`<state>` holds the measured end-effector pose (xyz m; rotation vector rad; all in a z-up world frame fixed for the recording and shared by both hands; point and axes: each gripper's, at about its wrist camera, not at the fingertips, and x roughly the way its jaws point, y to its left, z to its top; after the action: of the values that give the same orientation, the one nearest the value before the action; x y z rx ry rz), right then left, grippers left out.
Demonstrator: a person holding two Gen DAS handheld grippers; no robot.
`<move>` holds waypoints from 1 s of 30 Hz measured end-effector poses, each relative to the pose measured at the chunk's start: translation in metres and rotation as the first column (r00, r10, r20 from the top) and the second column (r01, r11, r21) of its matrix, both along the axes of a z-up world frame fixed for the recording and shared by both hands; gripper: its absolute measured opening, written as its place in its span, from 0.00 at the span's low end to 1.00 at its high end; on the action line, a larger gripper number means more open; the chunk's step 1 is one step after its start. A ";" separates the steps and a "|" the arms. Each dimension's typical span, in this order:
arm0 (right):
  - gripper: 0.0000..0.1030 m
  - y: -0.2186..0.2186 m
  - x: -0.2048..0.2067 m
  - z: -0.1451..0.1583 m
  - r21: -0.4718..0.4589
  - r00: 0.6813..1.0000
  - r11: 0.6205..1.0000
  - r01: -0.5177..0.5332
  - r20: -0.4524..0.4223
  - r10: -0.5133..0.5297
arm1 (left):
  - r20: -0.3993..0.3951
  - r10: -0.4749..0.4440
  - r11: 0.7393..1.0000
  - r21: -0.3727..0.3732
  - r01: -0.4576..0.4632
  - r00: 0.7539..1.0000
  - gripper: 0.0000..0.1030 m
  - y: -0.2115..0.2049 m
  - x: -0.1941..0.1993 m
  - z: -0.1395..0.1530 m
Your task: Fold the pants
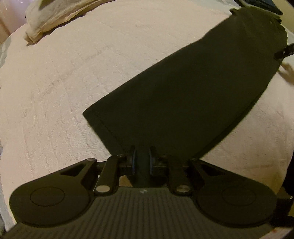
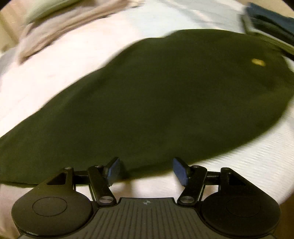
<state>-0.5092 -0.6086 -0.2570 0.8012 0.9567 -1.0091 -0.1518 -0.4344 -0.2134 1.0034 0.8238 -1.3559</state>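
No brand, tag or readable writing anywhere in either view, as far as I can see. The closest thing to a mark is a small gold oval spot [image 2: 258,62] on the pants in the right wrist view, way too blurred to tell whether it's a button, a rivet or a logo.

The dark olive pants [image 1: 193,88] lie flat on a pale pink textured bedspread [image 1: 64,92], stretched out in a long folded strip. In the left wrist view the left gripper [image 1: 143,161] has its jaws together, clamped on the hem end of the pants, with the fabric bunched between the blue pads. You can see the stitched hem edge running off to the left of the grip.

The right wrist view is motion-blurred. The right gripper [image 2: 146,171] has its jaws well apart with nothing between them, hanging right at the near edge of the pants [image 2: 147,103], over the bedspread [image 2: 248,165].

Stuff only one view gives you: the left view shows a crumpled cream cloth [image 1: 55,16] at the far side pretty sharply, plus a bit of the other gripper's black finger [image 1: 284,51] at the far end of the pants. The right view shows a stack of dark folded clothes [image 2: 272,23] off in the top right corner.
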 end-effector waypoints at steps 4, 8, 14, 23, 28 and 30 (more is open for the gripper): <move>0.59 -0.009 -0.058 0.025 -0.063 0.987 0.986 0.157 0.056 -0.154 | 0.025 -0.020 0.999 -0.030 0.020 0.999 0.11 -0.010 -0.021 0.024; 0.59 -0.037 -0.127 0.039 -0.108 0.950 0.947 0.303 0.111 -0.292 | 0.009 -0.091 0.992 -0.087 0.092 0.996 0.12 -0.043 -0.074 0.046; 0.59 -0.111 -0.217 0.038 -0.118 0.873 0.881 0.457 0.246 -0.420 | -0.058 -0.249 0.955 -0.180 0.235 0.967 0.16 -0.116 -0.207 0.049; 0.49 -0.177 -0.280 0.000 0.041 0.810 0.886 0.461 0.387 -0.439 | 0.011 -0.562 0.806 -0.217 0.550 0.827 0.31 -0.186 -0.412 0.005; 0.38 -0.181 -0.289 -0.007 0.094 0.783 0.880 0.465 0.420 -0.459 | 0.178 -0.633 0.738 -0.156 0.656 0.754 0.31 -0.182 -0.460 -0.025; 0.30 -0.182 -0.288 -0.007 0.101 0.787 0.879 0.466 0.406 -0.464 | 0.251 -0.668 0.695 -0.128 0.708 0.701 0.30 -0.178 -0.467 -0.031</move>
<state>-0.7967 -0.7903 -0.2640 1.2323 0.3814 -1.1920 -0.6192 -0.6123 -0.2447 1.3098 0.1130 -1.9056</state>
